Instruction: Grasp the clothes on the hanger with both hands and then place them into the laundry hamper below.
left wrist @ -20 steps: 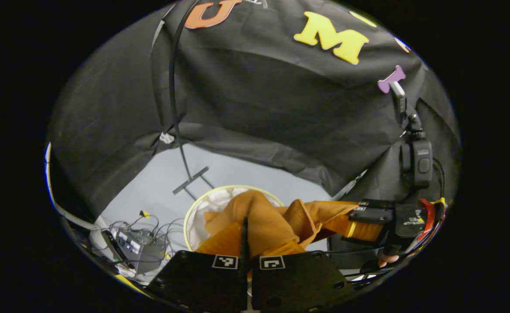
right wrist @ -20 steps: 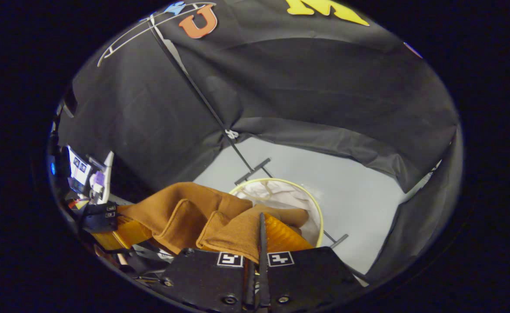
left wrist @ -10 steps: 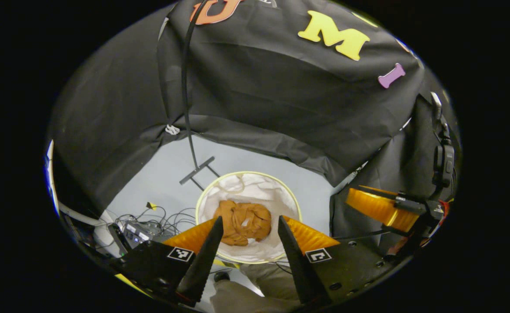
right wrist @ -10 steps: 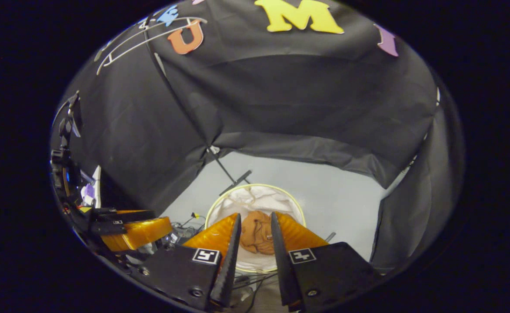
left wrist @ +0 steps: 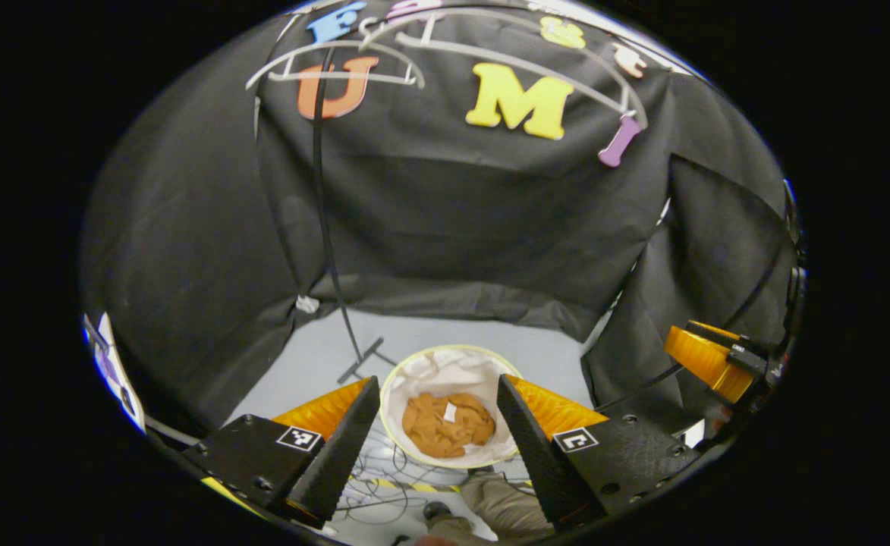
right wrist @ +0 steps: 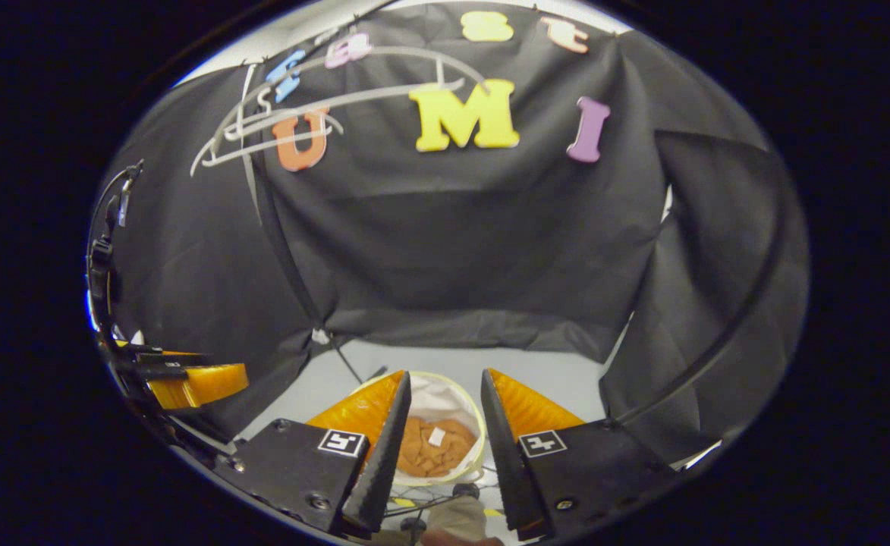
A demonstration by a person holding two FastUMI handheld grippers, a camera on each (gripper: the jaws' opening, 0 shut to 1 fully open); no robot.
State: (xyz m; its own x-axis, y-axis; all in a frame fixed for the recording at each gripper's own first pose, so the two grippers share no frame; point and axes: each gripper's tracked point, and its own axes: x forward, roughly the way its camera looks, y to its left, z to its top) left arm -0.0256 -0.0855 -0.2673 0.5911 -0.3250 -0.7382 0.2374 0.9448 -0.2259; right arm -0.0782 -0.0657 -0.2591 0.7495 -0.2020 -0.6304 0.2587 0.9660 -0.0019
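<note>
the orange garment [left wrist: 448, 424] lies crumpled in the laundry hamper [left wrist: 395, 379] below, soft, light and floppy by the look, best pinched at a raised fold, while the left gripper [left wrist: 438, 425] and the right gripper [right wrist: 441, 425] hang spread, holding nothing.

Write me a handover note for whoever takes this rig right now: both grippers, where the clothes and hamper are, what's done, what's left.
Left gripper: jaws open, holding nothing, raised above the hamper.
Right gripper: jaws open, holding nothing, also above the hamper; in the left gripper view it shows at the right edge.
Orange clothes: lying crumpled inside the laundry hamper, on its white lining, touching neither gripper.
White hangers: on the rail up against the booth wall, bare.
Done: the clothes are off the hanger and in the hamper.
Left: nothing visible of the task itself; probably just draw both grippers clear.
</note>
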